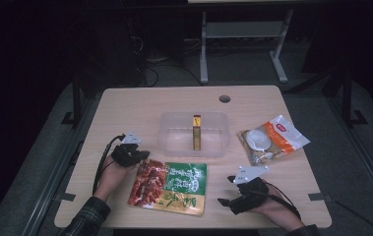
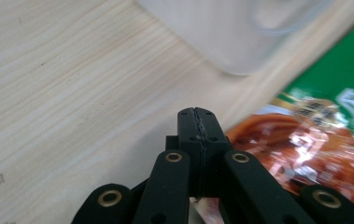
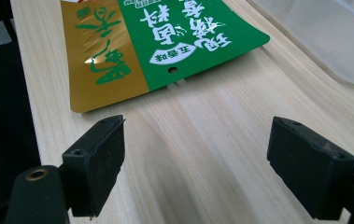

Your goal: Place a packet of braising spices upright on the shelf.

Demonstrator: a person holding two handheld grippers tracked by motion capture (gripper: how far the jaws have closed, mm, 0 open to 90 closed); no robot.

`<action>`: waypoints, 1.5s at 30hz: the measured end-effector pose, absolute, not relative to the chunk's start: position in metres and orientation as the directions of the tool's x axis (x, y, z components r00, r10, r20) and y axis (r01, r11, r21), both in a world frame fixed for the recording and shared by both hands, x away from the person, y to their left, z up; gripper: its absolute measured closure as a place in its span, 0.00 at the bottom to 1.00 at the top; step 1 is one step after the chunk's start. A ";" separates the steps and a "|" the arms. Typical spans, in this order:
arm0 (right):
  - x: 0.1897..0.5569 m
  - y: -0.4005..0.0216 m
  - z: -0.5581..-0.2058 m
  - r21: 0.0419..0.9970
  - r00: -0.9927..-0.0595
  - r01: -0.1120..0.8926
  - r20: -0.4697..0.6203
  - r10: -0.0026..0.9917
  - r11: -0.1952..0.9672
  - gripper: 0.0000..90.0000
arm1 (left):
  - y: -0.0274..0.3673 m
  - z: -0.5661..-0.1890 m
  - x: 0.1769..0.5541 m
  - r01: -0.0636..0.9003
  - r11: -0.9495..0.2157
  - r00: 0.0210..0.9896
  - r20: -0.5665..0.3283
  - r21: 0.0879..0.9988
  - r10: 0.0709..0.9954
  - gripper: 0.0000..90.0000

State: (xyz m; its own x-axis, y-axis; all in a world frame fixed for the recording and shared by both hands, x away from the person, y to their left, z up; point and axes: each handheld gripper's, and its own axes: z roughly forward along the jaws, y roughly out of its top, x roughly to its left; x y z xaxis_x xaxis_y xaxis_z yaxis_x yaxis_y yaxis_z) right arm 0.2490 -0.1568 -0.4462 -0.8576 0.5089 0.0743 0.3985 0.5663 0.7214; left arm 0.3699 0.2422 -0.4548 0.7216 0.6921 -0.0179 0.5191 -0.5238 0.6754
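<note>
A flat green, gold and red food pouch (image 1: 169, 188) lies at about six o'clock on the wooden surface (image 1: 125, 105), between the two hands. Straight beyond it, at the centre, stands a clear plastic tub (image 1: 171, 140) with a slim yellow-and-red box (image 1: 196, 132) lying inside. At about three o'clock rests a second packet (image 1: 271, 139), orange and clear with something round and white in it, well apart from the pouch. A round cable hole (image 1: 224, 99) sits near twelve o'clock.

The left tool (image 1: 142, 155) is at about eight o'clock, just beside the pouch's red upper-left corner, with the tub's near wall close ahead of it. In the left gripper view its jaws are pressed together (image 2: 197, 122), nothing visible between the tips; a scrap of pale edge shows under the linkage, though it is too blurred to say whether that is the pouch's corner. The left hand (image 1: 110, 178) comes up from the lower edge, its sleeve (image 1: 89, 216) plaid, the tool angled toward one o'clock.

The right tool (image 1: 225, 191) lies low at about five o'clock, pointing toward nine o'clock at the pouch's gold lower corner. Its jaws stand wide apart over bare wood (image 3: 195, 163), holding nothing, the pouch just ahead of them. The right hand (image 1: 275, 209) rests near the surface edge.
</note>
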 end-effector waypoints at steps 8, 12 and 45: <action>0.250 -0.158 -0.446 0.719 -0.855 0.404 0.077 0.513 0.566 0.21 | 0.243 -0.460 0.374 0.531 -0.555 0.742 -0.035 0.640 0.670 1.00; 0.250 -0.159 -0.446 0.720 -0.857 0.398 0.072 0.510 0.568 0.21 | 0.240 -0.458 0.367 0.550 -0.557 0.752 -0.078 0.622 0.655 1.00; 0.249 -0.160 -0.448 0.710 -0.854 0.407 0.073 0.516 0.574 0.21 | 0.226 -0.446 0.303 0.455 -0.606 0.856 -0.135 0.652 0.498 0.69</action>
